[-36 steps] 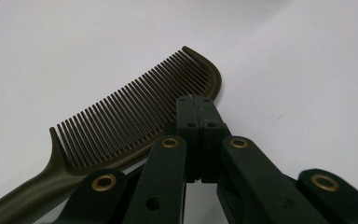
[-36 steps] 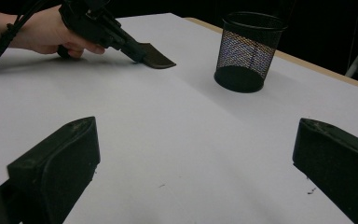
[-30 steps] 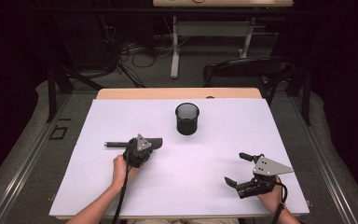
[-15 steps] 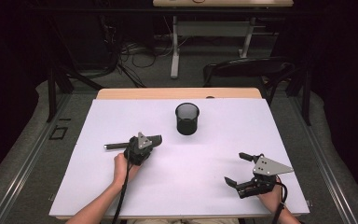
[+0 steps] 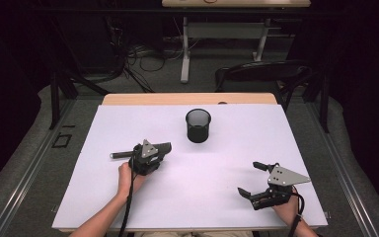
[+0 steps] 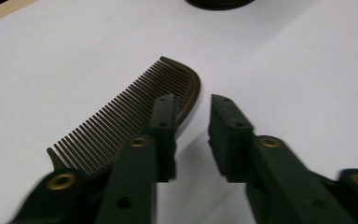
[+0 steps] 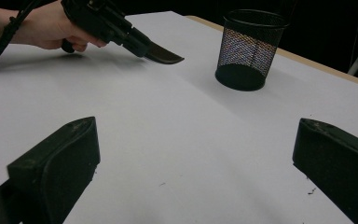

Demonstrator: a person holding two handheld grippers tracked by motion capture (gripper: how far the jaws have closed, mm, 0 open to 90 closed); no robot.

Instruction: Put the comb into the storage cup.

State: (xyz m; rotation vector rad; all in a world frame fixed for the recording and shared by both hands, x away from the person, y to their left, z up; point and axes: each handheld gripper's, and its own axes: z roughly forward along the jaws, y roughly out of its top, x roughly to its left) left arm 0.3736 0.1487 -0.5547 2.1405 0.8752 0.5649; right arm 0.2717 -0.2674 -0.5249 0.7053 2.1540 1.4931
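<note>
Comb lying at centre-left, left gripper just parting with nothing pinched, right gripper spread wide; mesh cup at upper centre apparently unfilled.

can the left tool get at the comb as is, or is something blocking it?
Probably yes. The left tool is right over the comb, which lies flat on the white table cover. Its jaws have just been opening, with one beside the comb's spine and a bare gap between them. The mesh cup stands apart.

high: overhead, forward-down | gripper views: close, low | shared: mesh cup
</note>
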